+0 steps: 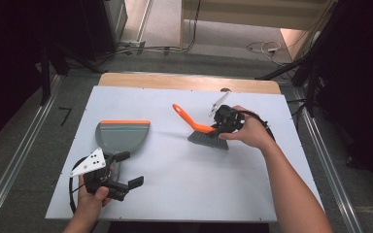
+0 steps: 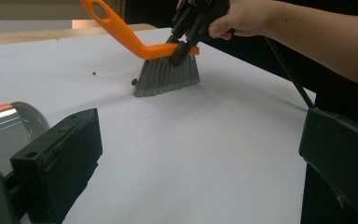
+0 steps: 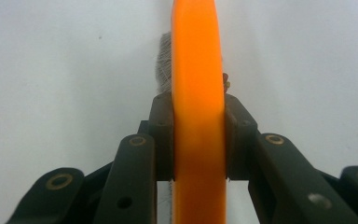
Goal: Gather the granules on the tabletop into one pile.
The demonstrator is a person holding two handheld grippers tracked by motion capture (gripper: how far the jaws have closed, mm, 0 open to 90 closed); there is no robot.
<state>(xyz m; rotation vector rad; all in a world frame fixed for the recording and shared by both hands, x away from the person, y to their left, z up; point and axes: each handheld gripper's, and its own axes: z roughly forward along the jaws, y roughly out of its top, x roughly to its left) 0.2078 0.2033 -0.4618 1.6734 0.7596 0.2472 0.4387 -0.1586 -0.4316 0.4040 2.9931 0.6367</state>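
A hand brush [image 1: 201, 130] with an orange handle and grey bristles stands on the white table, bristles down. My right gripper [image 1: 219, 127] is shut on the orange back of the brush [image 3: 198, 116], both pads pressed against its sides. The brush [image 2: 164, 60] has its handle slanting up to the left in the left gripper view. A grey dustpan [image 1: 122, 136] with an orange lip lies at the left of the table. My left gripper [image 1: 129, 170] hovers just in front of the dustpan, jaws wide apart and nothing between them. Small dark crumbs [image 2: 134, 81] lie beside the bristles.
The white board [image 1: 184, 194] covers a wooden table whose far edge [image 1: 189, 81] shows. Cables [image 1: 264, 47] lie on the floor behind. Metal rails [image 1: 14, 160] run along both sides. A corner of the dustpan [image 2: 9, 121] appears by the left jaw.
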